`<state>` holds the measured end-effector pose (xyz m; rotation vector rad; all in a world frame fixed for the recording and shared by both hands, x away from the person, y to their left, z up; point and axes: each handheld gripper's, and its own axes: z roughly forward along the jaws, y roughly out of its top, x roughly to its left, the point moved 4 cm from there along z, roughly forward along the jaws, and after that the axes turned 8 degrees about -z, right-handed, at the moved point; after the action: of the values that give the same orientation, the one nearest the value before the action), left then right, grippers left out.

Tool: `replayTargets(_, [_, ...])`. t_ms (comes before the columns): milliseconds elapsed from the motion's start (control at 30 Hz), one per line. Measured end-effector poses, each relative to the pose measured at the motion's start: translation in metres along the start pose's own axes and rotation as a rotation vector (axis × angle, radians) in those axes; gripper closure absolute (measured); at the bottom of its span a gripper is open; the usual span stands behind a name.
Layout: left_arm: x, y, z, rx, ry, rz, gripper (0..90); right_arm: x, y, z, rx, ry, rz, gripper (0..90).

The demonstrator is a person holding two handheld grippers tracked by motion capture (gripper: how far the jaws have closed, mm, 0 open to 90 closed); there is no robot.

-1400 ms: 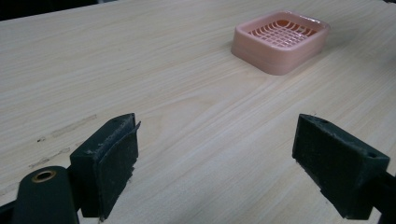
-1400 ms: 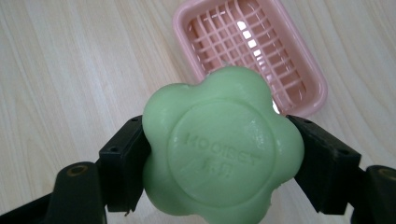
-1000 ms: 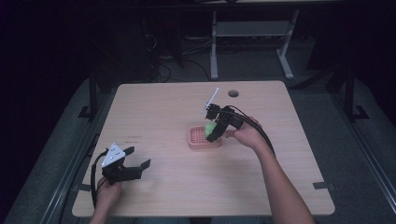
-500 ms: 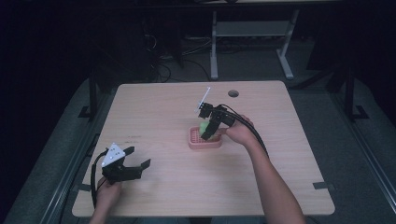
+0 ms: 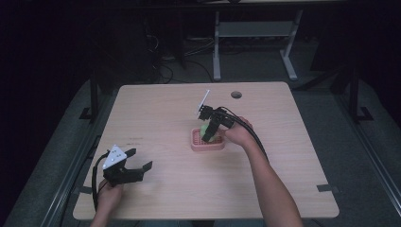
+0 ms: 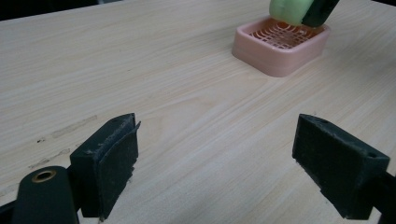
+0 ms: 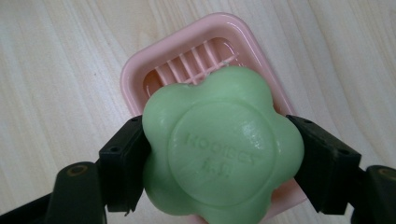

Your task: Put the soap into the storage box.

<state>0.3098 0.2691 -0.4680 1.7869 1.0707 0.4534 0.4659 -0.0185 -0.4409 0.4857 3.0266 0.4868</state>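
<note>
A green flower-shaped soap bar point(image 7: 219, 149) is clamped between the jaws of my right gripper point(image 5: 209, 131), just above a pink slatted soap dish point(image 7: 196, 51). The dish point(image 5: 207, 141) sits near the middle of the wooden table point(image 5: 283, 156), and the soap point(image 5: 206, 130) hangs over its far side. From the left gripper view the soap point(image 6: 289, 9) hovers over the dish point(image 6: 280, 44) at the upper right. My left gripper point(image 5: 133, 166) rests low at the table's front left, jaws wide apart with nothing between them point(image 6: 215, 163).
A round cable hole point(image 5: 236, 94) is cut into the table near its far edge. Dark floor, cables and a white desk frame point(image 5: 255, 33) lie beyond the table.
My right gripper has carried the soap a little toward the near side and lower over the pink dish. The left gripper has stayed put.
</note>
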Motion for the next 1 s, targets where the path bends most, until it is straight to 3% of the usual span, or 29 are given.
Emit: replayTargets(1000, [0.001, 0.000, -0.001, -0.003, 0.004, -0.005, 14.1, -0.004, 0.001, 0.015, 0.039, 0.008, 0.009, 26.1])
